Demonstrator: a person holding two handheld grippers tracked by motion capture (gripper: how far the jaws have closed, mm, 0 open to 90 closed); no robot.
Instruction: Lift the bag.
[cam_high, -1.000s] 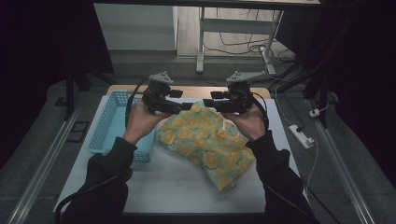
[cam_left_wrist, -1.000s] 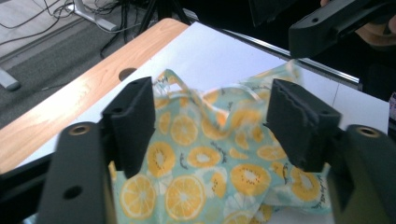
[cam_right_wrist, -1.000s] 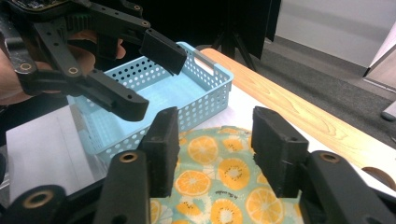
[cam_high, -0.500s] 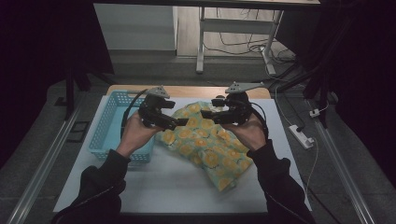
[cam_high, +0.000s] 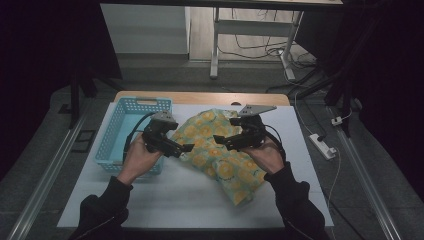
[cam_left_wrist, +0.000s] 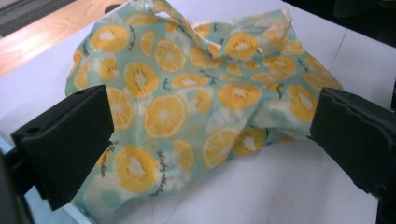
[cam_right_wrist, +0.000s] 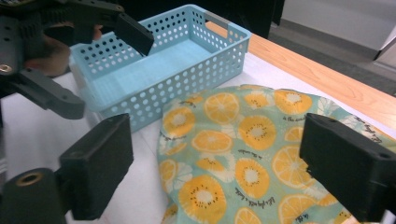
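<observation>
Both tongs — left (cam_high: 186, 148), right (cam_high: 218, 141) — have just sprung open, dropping the fruit-print cloth (cam_high: 220, 150) mid-desk — released beside the basket (cam_high: 131, 131).

Probably lab: white table (cam_high: 165, 200) in dark enclosure, floor cables (cam_high: 250, 47), power strip (cam_high: 321, 146).

Dim room, grey floor (cam_high: 65, 105), metal table legs (cam_high: 215, 45)

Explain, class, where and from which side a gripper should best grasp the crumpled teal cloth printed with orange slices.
Probably pinch the crumpled teal cloth printed with orange slices at its raised, folded far edge, coming from above: elsewhere the fabric lies flat on the white table, leaving the jaws little to grip.
</observation>
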